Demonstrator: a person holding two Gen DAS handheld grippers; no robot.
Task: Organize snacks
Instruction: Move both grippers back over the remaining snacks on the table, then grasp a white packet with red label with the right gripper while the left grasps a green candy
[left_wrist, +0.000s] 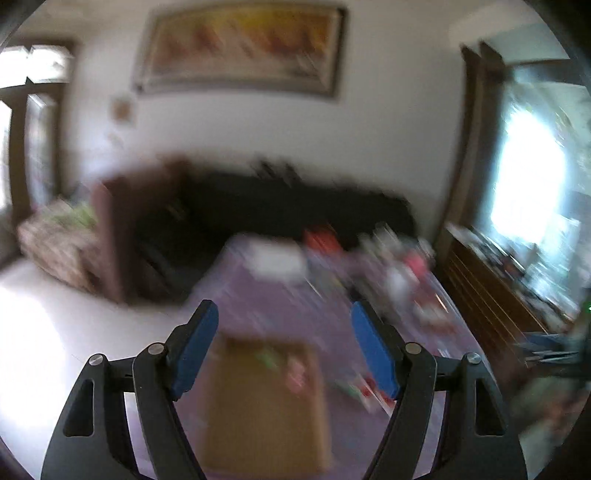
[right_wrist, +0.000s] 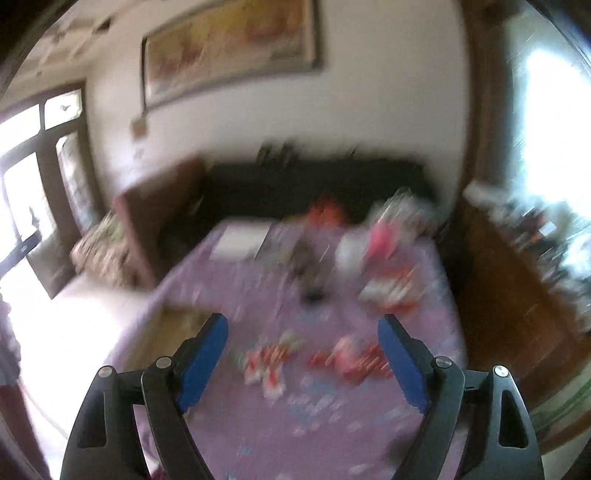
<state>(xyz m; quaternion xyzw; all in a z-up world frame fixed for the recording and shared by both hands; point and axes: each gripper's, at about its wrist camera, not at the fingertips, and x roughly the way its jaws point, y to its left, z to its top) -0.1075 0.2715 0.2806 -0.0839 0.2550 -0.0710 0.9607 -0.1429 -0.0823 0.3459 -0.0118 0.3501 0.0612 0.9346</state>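
Both views are blurred by motion. A table with a purple cloth (left_wrist: 280, 317) (right_wrist: 332, 406) carries scattered snack packets. My left gripper (left_wrist: 284, 317) is open and empty, high above a brown cardboard box (left_wrist: 266, 406) with a few packets inside. Red and white packets (left_wrist: 358, 387) lie right of the box. My right gripper (right_wrist: 303, 328) is open and empty above red and white snack packets (right_wrist: 269, 365) and a red packet (right_wrist: 354, 362). The box corner (right_wrist: 173, 328) shows at the left. More snacks (right_wrist: 388, 288) lie further back.
A white flat object (right_wrist: 240, 242) (left_wrist: 277, 258) lies at the table's far end. A dark sofa (left_wrist: 277, 206) stands behind the table. A wooden cabinet (right_wrist: 517, 295) with clutter stands at the right. White floor (left_wrist: 55, 314) lies to the left.
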